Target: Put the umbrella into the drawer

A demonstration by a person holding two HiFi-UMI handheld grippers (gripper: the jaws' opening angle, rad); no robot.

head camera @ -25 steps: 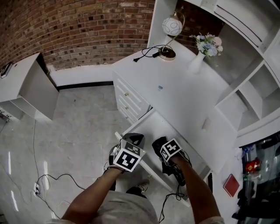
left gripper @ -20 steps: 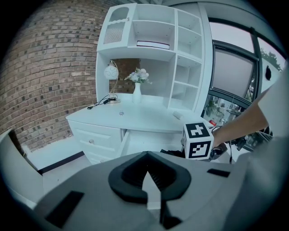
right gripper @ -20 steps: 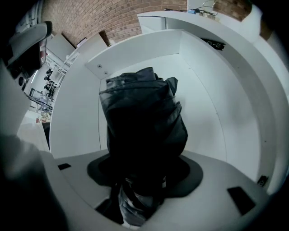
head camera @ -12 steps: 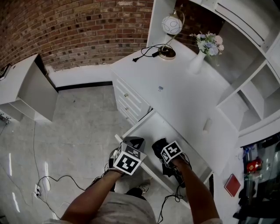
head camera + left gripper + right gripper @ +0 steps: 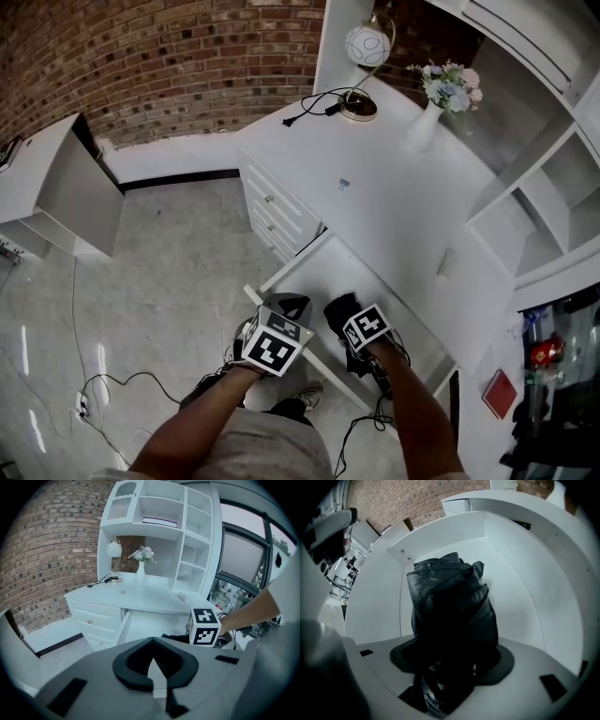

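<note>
Barely anything has moved over the last second. Both marker cubes sit a hair further toward 6 o'clock in the head view, and the bundle hasn't left the drawer area.

Progress-wise I'd call this nearly done. The right gripper (image 5: 349,319) has its fingers pinching the folded black umbrella (image 5: 450,611) near its lower end, and the rest of the bundle pokes forward into the open drawer (image 5: 330,267). In the right gripper view there are white drawer walls at 9, 12 and 3 o'clock around the umbrella, so it's inside the box. I can't tell whether it's actually resting on the drawer floor or hanging just above it.

What's left, as I read it, is to set it down, let go and pull the gripper out (closing the drawer isn't in the task, so maybe not that).

The left gripper (image 5: 289,305) is at about 9 o'clock of the right one, just outside the drawer's front corner. Its fingers are pressed together with nothing between them.

For containers:
- The open drawer shows nothing but the umbrella, and the rest of its floor is bare white.
- The stack of small drawers (image 5: 272,211), at 11 o'clock of the open one, is shut.
- The white vase (image 5: 422,131) on the desk (image 5: 394,187), up at 1 o'clock, holds flowers.
</note>
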